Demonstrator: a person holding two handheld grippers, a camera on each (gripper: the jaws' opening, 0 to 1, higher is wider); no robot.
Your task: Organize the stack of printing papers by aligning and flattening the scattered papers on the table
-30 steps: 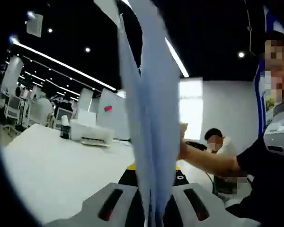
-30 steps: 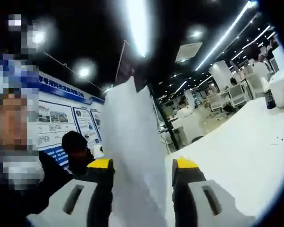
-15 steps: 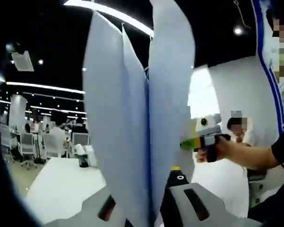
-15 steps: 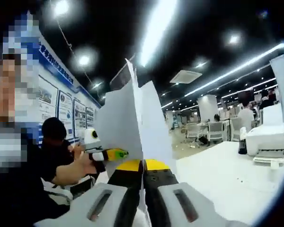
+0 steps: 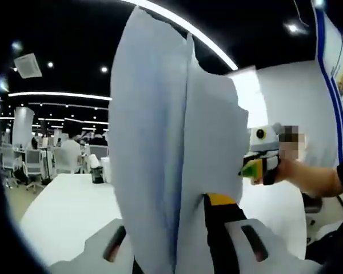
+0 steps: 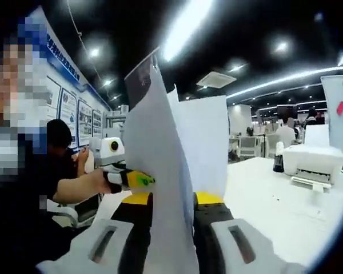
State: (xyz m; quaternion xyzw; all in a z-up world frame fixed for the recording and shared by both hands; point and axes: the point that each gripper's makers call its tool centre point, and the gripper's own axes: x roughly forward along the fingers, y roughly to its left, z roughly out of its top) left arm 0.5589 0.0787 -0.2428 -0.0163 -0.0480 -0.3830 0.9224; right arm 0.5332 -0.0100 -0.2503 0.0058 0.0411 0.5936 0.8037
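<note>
A stack of white printing papers (image 5: 160,171) stands upright in the air, its sheets fanned apart at the top. In the left gripper view my left gripper (image 5: 180,228) is shut on the stack's lower edge, and the sheets hide its left jaw. My right gripper (image 5: 252,169), held in a hand, meets the papers' far right edge. In the right gripper view the same papers (image 6: 166,171) rise between the jaws of my right gripper (image 6: 172,202), which stand a little apart. My left gripper (image 6: 131,180) holds the sheets' left edge there.
A white table (image 6: 274,205) spreads below, with a white printer (image 6: 314,162) and a dark bottle (image 5: 97,174) at its far side. A person (image 6: 23,188) stands close on my left in the right gripper view. Office chairs and desks lie beyond.
The right gripper's jaws, closed tight on the papers half a second ago, have parted slightly. The sheets have turned and fanned wider. Both views have shifted with the hands.
</note>
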